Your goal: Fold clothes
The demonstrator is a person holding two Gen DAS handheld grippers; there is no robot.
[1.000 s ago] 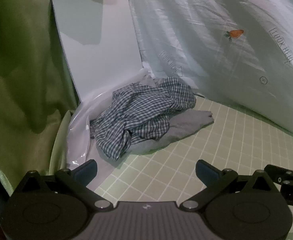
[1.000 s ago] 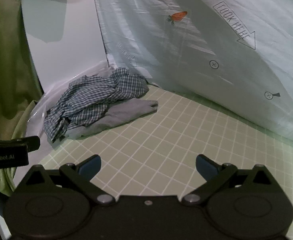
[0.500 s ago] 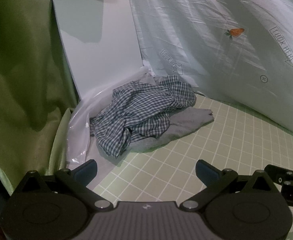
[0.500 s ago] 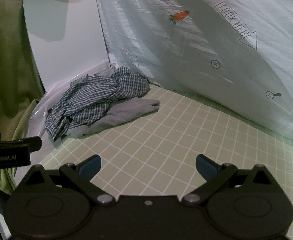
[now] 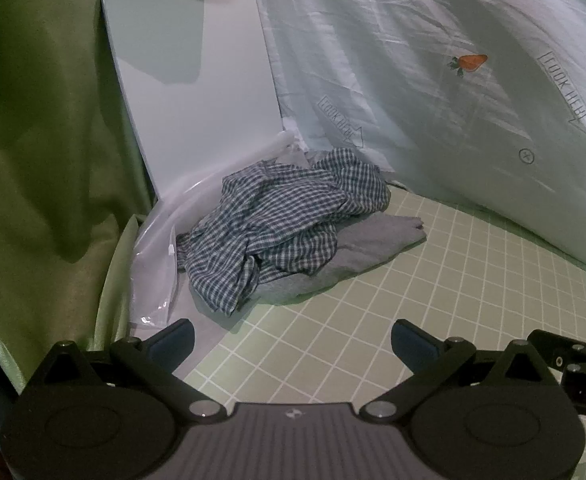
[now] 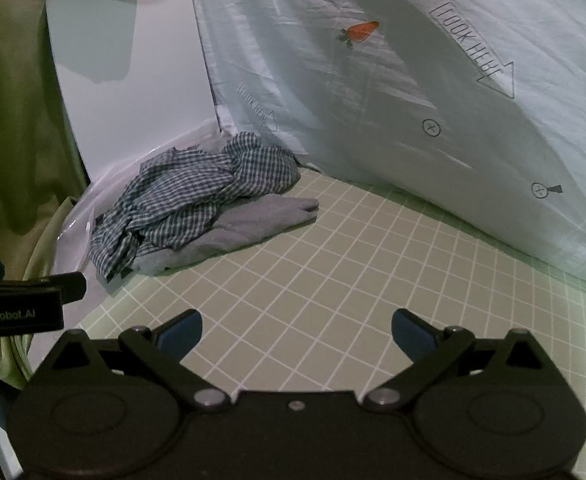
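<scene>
crumpled blue-and-white checked shirt (image 5: pixel 281 216) heaped at the far left of the green gridded mat (image 5: pixel 433 304), lying partly over a grey garment (image 5: pixel 369 240) whose one end pokes out to the right onto the mat. under and behind the heap, a sheet of clear plastic (image 5: pixel 153 256), and behind that a white board (image 5: pixel 197 80) leaning upright in the corner. to the left of it all, green cloth (image 5: pixel 41 128) hanging in folds; to the right, a big pale quilt (image 5: pixel 453 92) printed with carrots and arrows (its lower edge resting on the mat just behind the shirt). left gripper (image 5: pixel 293 334) low and near, well apart from the heap, jaws spread wide with nothing between them, left fingertip over the plastic's near edge. right gripper (image 6: pixel 295 330) likewise spread wide and holding nothing, above bare mat, with the checked shirt (image 6: pixel 197 196) and grey garment (image 6: pixel 253 224) up to its left. open gridded mat (image 6: pixel 353 280) between both grippers and the clothes, hemmed in by the quilt (image 6: pixel 413 100) on the right and the board (image 6: pixel 129 80) and green cloth (image 6: pixel 13 120) on the left.
</scene>
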